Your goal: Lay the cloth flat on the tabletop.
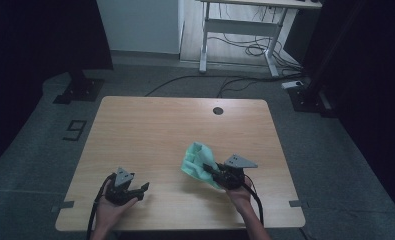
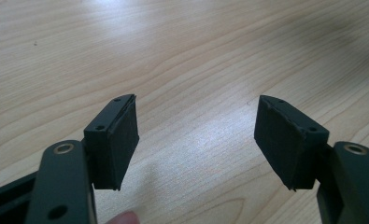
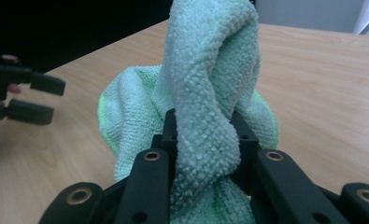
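Clamped between the two black jaws of my right gripper [image 3: 203, 140] is a bunched fold of the mint-green microfibre cloth [image 3: 210, 70], the pads pressing into it from both sides. My right hand [image 1: 241, 196] comes in from the near edge of the pale wood-grain table [image 1: 150, 130], right of centre, with the gripper pointing toward the far left and its grey three-cornered plate on top. My left gripper [image 2: 196, 140] rests low near the near-left corner, cupped in my left hand [image 1: 111, 210]; its jaws stand wide with only bare tabletop between them. The pads [image 2: 126, 140] are flat, black and finely ribbed.

The cloth has a waffled, nubbly weave and a brighter green stitched hem. Part of it rises in a twisted roll above the jaws; the remainder droops in soft folds beside them.
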Available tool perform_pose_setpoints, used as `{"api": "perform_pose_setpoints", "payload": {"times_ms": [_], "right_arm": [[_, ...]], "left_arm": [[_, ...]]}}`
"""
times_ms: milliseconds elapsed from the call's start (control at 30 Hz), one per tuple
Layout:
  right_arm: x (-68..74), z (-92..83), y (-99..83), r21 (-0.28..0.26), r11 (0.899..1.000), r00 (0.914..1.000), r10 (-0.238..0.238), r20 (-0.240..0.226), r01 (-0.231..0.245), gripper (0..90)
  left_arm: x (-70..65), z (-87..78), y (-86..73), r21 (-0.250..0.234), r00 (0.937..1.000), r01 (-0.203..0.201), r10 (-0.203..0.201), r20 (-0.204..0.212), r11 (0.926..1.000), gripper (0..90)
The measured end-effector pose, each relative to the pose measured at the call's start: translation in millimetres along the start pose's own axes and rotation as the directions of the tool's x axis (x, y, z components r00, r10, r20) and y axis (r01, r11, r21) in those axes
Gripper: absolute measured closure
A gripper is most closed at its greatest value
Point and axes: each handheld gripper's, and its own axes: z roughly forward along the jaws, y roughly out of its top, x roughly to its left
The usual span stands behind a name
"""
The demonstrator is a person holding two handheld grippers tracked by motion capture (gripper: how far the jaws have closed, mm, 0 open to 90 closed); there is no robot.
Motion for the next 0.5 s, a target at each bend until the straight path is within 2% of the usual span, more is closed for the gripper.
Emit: {"api": "perform_pose_setpoints", "payload": {"times_ms": [267,367,467,500], "right_arm": [[21.7,11.1,-10.4,0.039,0.999,0.9988,-0.012,-0.047,0.014,73.7],[27.6,21.2,-16.9,0.075,0.997,0.9979,-0.014,-0.063,0.019,73.6],[30.1,31.5,-25.6,0.121,0.993,0.9982,-0.013,-0.059,0.02,73.3],[30.1,31.5,-25.6,0.121,0.993,0.9982,-0.013,-0.059,0.02,73.3]], "left_arm": [[0.4,-1.6,0.5,-0.006,1.0,0.0,0.0,-0.001,1.0,30.6],[-0.1,-1.1,0.5,-0.003,1.0,-0.004,0.004,0.0,1.0,30.6],[-0.4,-1.1,0.7,-0.002,1.0,-0.006,0.006,0.0,1.0,30.6],[-0.4,-1.1,0.7,-0.002,1.0,-0.007,0.007,0.0,1.0,30.6]]}}
